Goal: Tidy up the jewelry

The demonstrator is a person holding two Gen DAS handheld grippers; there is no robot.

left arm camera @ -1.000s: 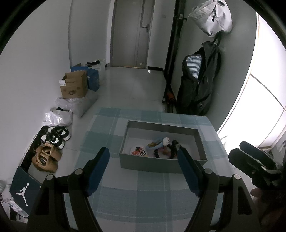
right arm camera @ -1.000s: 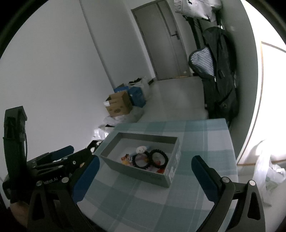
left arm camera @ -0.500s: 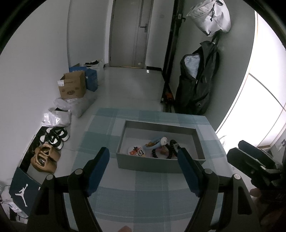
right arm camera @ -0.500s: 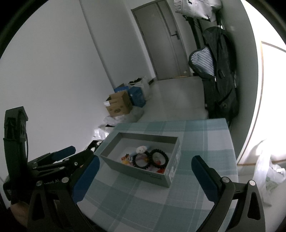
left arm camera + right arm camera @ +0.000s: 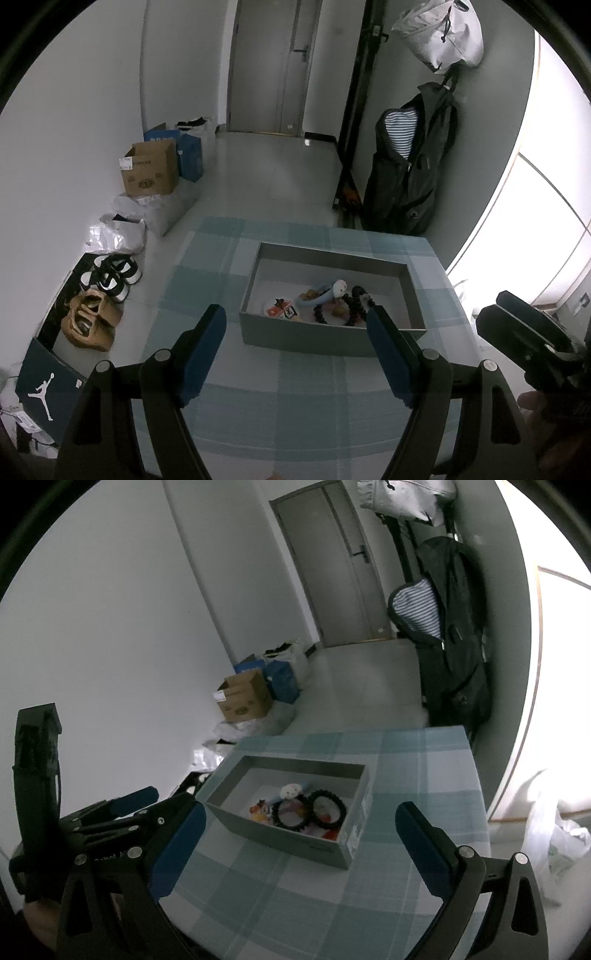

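Note:
A grey open box stands on a table with a teal checked cloth. In it lie two black beaded bracelets, a white and blue piece and a small orange and white piece. My left gripper hovers just in front of the box's near wall, open, nothing between its blue pads. My right gripper hangs to the right of the box, also open and empty. Each gripper shows at the edge of the other's view, the right gripper and the left gripper.
On the floor at the left are a cardboard box, bags, shoes and a dark shoe box. A black jacket and a white bag hang beyond the table. A plastic bag lies right of the table.

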